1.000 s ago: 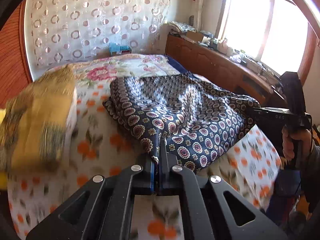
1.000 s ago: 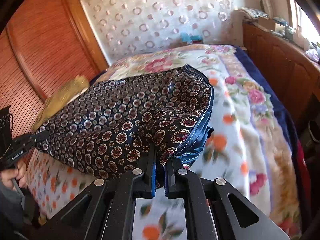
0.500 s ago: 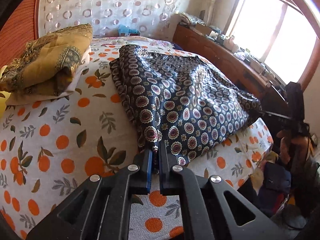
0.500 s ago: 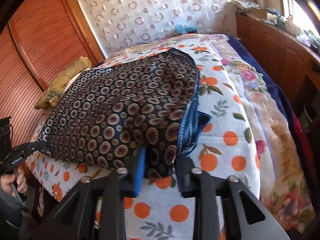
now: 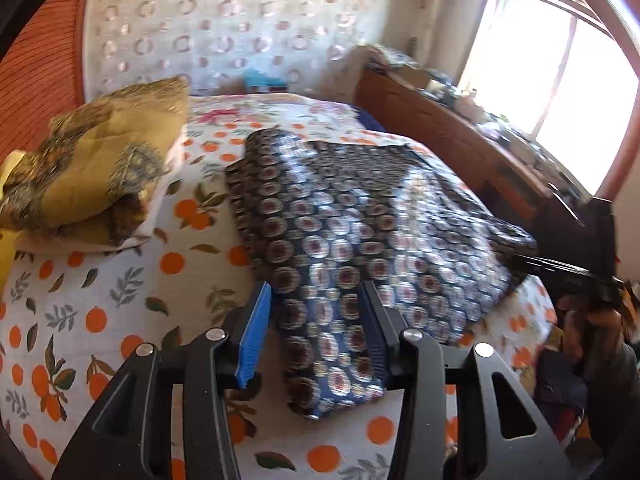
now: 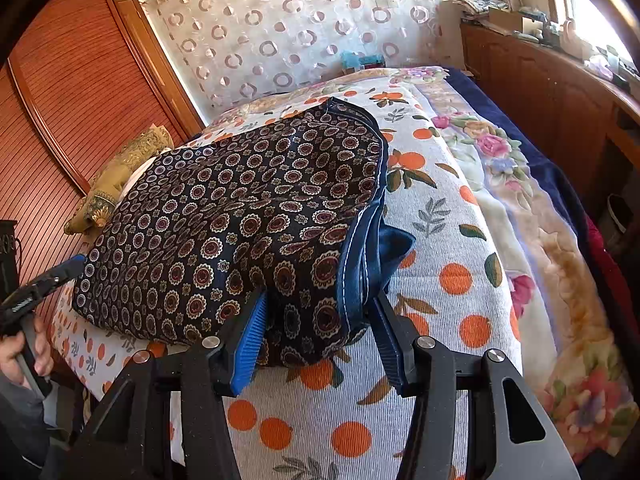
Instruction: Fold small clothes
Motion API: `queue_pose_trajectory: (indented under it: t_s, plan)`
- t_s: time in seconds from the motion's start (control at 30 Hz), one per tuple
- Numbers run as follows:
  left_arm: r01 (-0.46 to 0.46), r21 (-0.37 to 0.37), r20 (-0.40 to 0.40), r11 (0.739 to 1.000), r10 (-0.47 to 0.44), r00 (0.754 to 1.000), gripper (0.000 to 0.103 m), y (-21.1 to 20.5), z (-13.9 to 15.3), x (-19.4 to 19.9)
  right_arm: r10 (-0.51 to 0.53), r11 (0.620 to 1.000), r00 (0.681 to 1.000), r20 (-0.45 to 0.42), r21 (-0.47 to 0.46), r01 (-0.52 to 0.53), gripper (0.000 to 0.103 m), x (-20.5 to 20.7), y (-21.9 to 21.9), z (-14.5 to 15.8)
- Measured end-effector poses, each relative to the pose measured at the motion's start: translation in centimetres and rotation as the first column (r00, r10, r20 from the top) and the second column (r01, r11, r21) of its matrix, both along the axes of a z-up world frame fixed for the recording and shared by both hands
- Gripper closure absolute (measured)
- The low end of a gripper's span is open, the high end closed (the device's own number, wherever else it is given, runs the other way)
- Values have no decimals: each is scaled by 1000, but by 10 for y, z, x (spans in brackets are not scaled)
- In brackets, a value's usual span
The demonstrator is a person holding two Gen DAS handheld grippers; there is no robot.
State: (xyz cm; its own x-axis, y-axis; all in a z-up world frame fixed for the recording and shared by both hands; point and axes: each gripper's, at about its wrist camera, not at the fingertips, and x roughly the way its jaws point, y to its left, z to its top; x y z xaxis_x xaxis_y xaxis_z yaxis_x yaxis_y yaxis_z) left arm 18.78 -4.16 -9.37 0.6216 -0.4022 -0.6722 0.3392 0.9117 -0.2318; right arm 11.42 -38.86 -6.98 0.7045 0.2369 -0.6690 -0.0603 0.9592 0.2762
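Dark patterned garment (image 6: 240, 216) spread flat on the bed (image 6: 452, 240), long axis running from one near corner across to the other, blue-hemmed edge (image 6: 360, 252) on the right side. Left gripper (image 5: 316, 320) at its one corner, jaws opening, cloth between them but unpinched. Right gripper (image 6: 318, 320) at the other corner, jaws likewise opening around the hem. Yellow folded pile (image 5: 96, 168) just beyond the garment's left side. Left view blurred, pattern smeared. Far edge of the garment hidden behind its own bulge.
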Motion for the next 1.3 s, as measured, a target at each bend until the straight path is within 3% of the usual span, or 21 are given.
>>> queue_pose_trajectory:
  t_s: [0.13,0.27,0.37,0.47,0.6,0.87,1.1,1.13,1.27,1.3]
  plan:
    - [12,-31,-45,999,-14,999,67,2,-12,1,-18,1000,1000,21,0,18,50,-1,-2,4]
    - [31,-18,-65,999,-32,997,94,-2,-21,-3,-47,999,998,45,13,46,51,-5,-11,8]
    - [43,2,-47,999,-42,998,99,-4,-22,-7,-23,1000,999,32,5,23,87,-3,-9,6]
    - [49,18,-10,999,-49,999,100,-6,-16,-15,-8,1000,999,31,-21,8,95,-3,-6,3]
    - [82,11,5,997,-82,997,101,-6,-8,-33,-10,999,999,54,-34,12,97,-15,-12,6]
    - [82,47,-47,996,-80,996,101,-9,-28,-56,0,997,1000,30,-77,2,97,-29,-9,-5]
    - [51,101,5,994,-52,999,100,-11,-16,-55,-17,998,999,32,-58,19,93,-24,-11,-3]
    - [50,112,9,993,-51,999,95,-12,-14,-54,-25,998,999,33,-51,27,91,-23,-12,-3]
    - [21,128,61,992,-29,998,32,-17,-4,-52,-40,999,999,16,-11,40,59,-20,-16,-10]
    - [-6,142,77,990,-5,997,27,-18,-1,-50,-35,999,999,11,-2,35,54,-19,-15,-12]
